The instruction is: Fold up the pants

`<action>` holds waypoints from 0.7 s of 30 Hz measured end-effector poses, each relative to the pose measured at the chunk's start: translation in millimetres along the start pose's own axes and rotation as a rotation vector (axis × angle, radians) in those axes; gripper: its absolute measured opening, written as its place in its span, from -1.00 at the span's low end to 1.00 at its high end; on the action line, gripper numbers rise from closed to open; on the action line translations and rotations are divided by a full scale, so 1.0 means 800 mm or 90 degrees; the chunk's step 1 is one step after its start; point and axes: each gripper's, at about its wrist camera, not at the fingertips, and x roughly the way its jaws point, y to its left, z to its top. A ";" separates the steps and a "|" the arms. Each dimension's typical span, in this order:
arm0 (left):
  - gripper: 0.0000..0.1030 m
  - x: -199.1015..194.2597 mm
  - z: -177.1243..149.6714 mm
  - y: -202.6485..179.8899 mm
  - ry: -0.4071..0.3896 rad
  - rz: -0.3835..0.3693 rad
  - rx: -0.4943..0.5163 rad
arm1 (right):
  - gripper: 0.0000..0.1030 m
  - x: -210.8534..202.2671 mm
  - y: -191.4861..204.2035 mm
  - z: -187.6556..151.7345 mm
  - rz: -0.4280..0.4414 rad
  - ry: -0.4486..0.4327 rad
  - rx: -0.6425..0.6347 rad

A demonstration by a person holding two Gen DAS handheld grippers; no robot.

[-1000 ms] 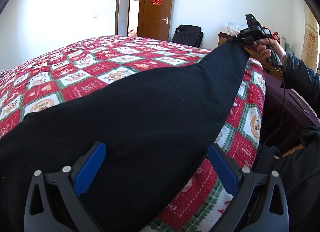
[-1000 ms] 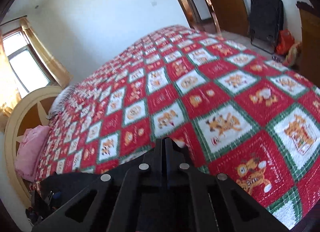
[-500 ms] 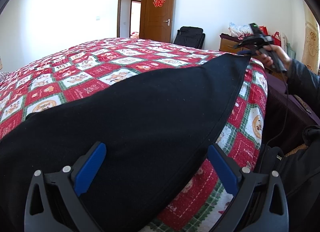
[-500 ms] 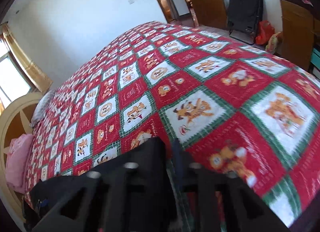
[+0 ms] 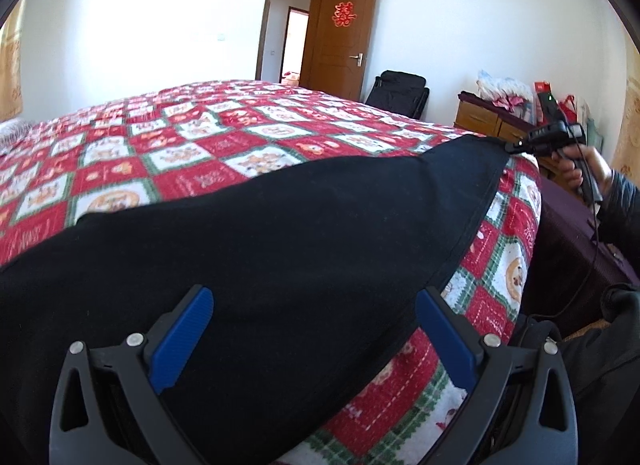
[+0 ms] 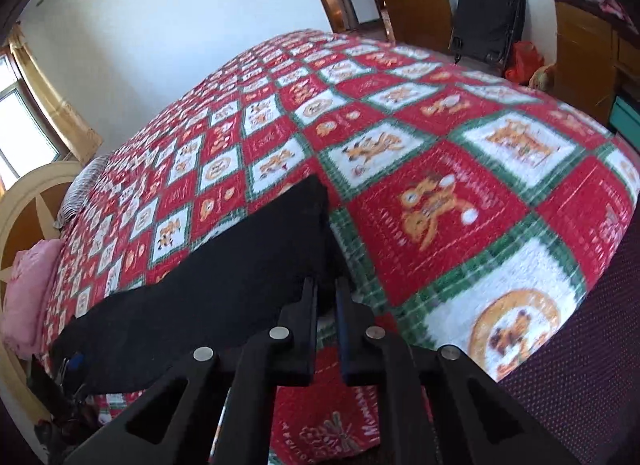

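The black pants (image 5: pixel 248 249) lay spread along the near edge of a bed under a red, green and white patchwork quilt (image 5: pixel 192 145). The left gripper (image 5: pixel 312 329) hung over the cloth with its blue pads (image 5: pixel 182 339) wide apart, pressing on nothing. The right gripper (image 6: pixel 326 301) had just been closing, its jaws nearly together at the far corner of the pants; whether cloth was pinched was unclear. Beyond the bed stood an open wooden door (image 5: pixel 344 37), a black bag (image 5: pixel 398 93) and a cluttered dresser (image 5: pixel 486 121).
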 end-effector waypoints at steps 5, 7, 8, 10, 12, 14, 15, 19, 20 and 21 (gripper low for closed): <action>1.00 -0.004 -0.004 -0.008 0.008 0.010 0.019 | -0.84 0.001 -0.008 -0.001 -0.005 0.014 0.006; 1.00 -0.010 -0.003 -0.006 0.007 0.013 0.015 | -0.58 -0.012 0.001 -0.002 -0.047 0.005 -0.006; 1.00 -0.013 -0.002 -0.004 0.005 0.018 0.012 | -0.25 -0.018 0.010 -0.003 -0.079 -0.010 -0.023; 1.00 -0.019 0.001 0.002 -0.001 0.026 0.002 | 0.02 -0.037 0.038 -0.008 -0.098 -0.043 -0.070; 1.00 -0.026 0.006 0.013 -0.012 0.036 -0.016 | 0.02 -0.047 0.065 -0.015 -0.069 -0.049 -0.105; 1.00 -0.028 0.007 0.021 -0.016 0.046 -0.032 | 0.02 -0.049 0.115 -0.033 -0.038 -0.039 -0.194; 1.00 -0.030 0.007 0.027 -0.017 0.053 -0.041 | 0.02 -0.046 0.139 -0.045 -0.029 -0.030 -0.245; 1.00 -0.031 0.007 0.035 -0.019 0.060 -0.053 | 0.02 -0.014 0.220 -0.109 -0.027 0.019 -0.442; 1.00 -0.031 0.007 0.036 -0.018 0.064 -0.053 | 0.02 -0.005 0.234 -0.122 -0.026 0.026 -0.474; 1.00 -0.031 0.007 0.038 -0.017 0.065 -0.054 | 0.02 0.002 0.244 -0.132 -0.026 0.031 -0.501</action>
